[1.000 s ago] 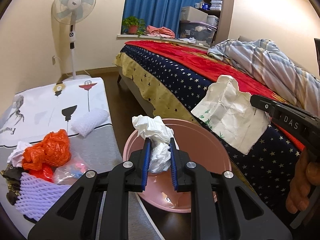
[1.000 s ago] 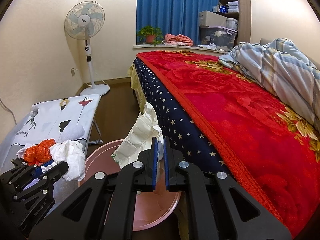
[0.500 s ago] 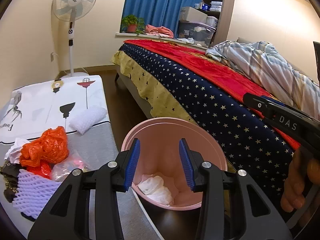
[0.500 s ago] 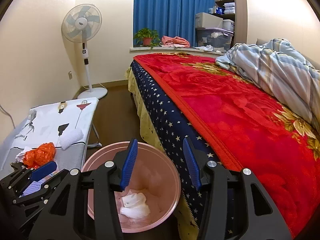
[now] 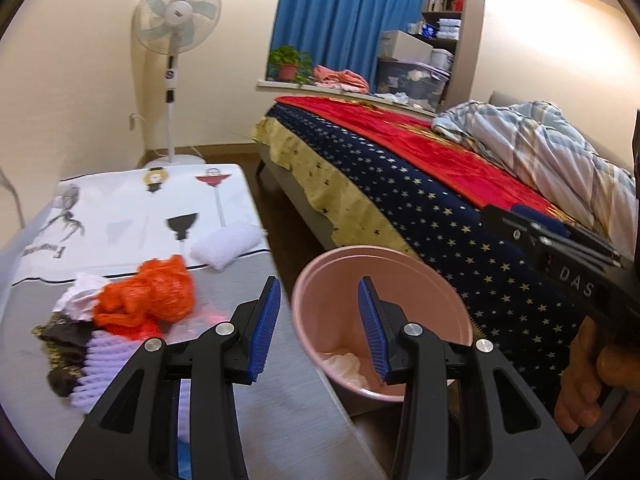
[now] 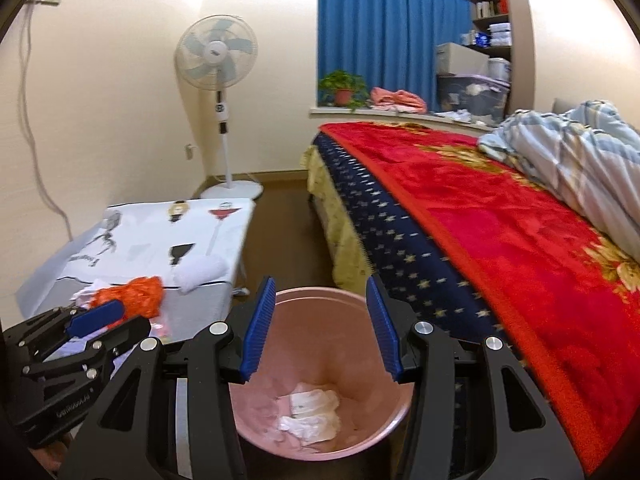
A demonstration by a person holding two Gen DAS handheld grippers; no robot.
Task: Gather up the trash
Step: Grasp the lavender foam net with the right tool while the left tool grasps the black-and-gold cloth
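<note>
A bedroom with cream walls and a dark wooden floor holds a low worktop [image 5: 132, 220] covered in a white printed cloth, standing beside a bed [image 6: 500, 240]. Between the two, on the floor, sits a pink bin [image 6: 320, 360], and crumpled white paper [image 6: 312, 416] lies at its bottom, some of it printed. More trash is heaped at the near end of the worktop: an orange plastic bag [image 5: 148, 300], a purple foam net [image 5: 104, 364], a dark wrapper [image 5: 60, 344] and a scrap of white tissue [image 5: 78, 296] packed together, with a white foam sleeve [image 5: 226, 244] lying a little apart, further along the cloth. The left claw [image 5: 316, 328] hangs over the gap between worktop edge and bin rim, its blue pads spread partway with nothing between them. The right claw [image 6: 320, 328] is above the bin mouth, jaws likewise partly apart and empty; both sets of jaws have just been opening. In the left view the right claw's black body shows at the right edge, gripped by a hand [image 5: 592, 376]. The bed carries a red flowered blanket [image 6: 520, 220] over a navy starred cover [image 5: 460, 248], with a striped quilt [image 5: 540, 144] bunched near its head. A standing fan [image 6: 218, 60], a blue curtain [image 6: 384, 28], a potted plant [image 6: 344, 88] and shelves [image 6: 492, 12] line the far wall.
</note>
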